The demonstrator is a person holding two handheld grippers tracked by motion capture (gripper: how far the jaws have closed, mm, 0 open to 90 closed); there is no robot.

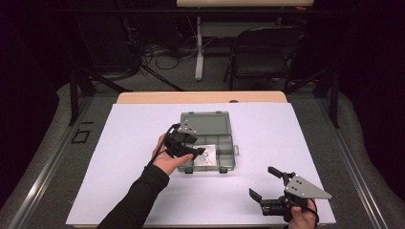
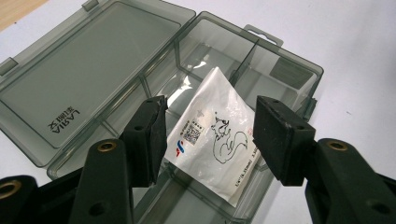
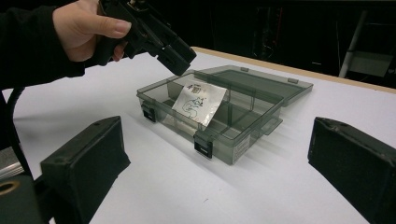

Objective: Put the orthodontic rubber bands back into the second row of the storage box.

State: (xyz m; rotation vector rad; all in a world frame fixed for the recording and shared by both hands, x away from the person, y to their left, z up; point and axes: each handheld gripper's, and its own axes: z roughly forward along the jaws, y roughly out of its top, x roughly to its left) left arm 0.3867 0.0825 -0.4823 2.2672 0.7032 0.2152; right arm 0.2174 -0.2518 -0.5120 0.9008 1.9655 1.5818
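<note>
Hovering in high view, left hand-held gripper (image 1: 199,151) sits over the organizer box (image 1: 228,125); left gripper view shows jaws apart astride the leaning white packet (image 2: 214,135), which could tip; right gripper view shows right hand-held gripper (image 3: 224,163) wide apart, idle.

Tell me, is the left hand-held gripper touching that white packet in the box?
Apart. The left gripper view shows the left hand-held gripper open, with box visible between each jaw and the white packet.

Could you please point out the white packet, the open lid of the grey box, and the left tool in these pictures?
white packet (image 2: 212,135), left gripper view, on the squirrel drawing.
open lid (image 2: 88,79), left gripper view, on its flat inner panel.
left tool (image 1: 197,152), high view, between its fingertips above the box.
</note>
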